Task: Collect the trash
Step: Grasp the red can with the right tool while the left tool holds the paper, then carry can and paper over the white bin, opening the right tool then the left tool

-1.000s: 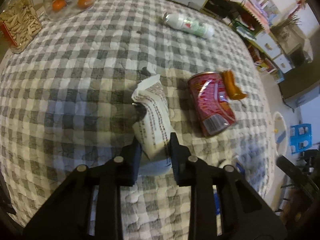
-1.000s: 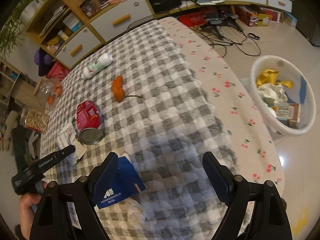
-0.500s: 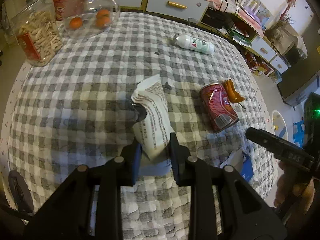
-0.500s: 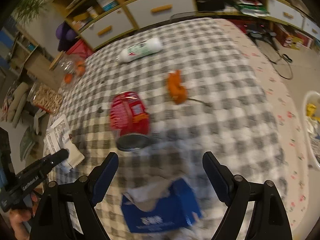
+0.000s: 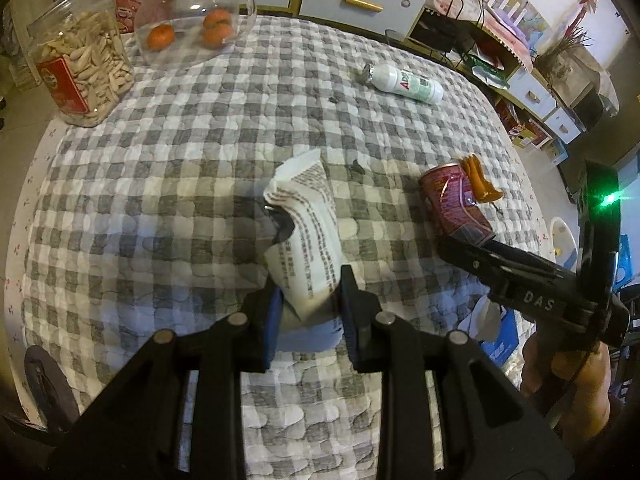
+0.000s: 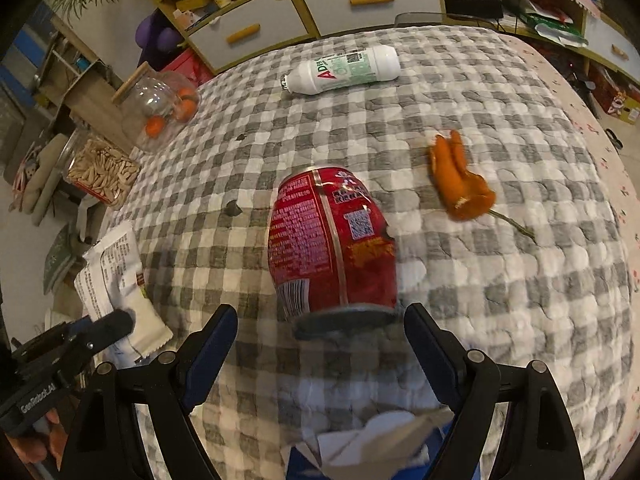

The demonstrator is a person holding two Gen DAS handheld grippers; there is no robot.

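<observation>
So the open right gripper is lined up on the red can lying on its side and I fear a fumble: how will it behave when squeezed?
The red can lies on its side on the checked cloth, so a nudge would probably roll it. Its wall looks dented, so it is likely empty, light and crushable. The right gripper is open, apparently wide enough to straddle it.

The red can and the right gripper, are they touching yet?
Apart. In the right wrist view the right gripper stands open, a strip of checked cloth showing between each finger and the red can lying ahead.

Two steep close views, shared table (image 5: 160,184).
</observation>
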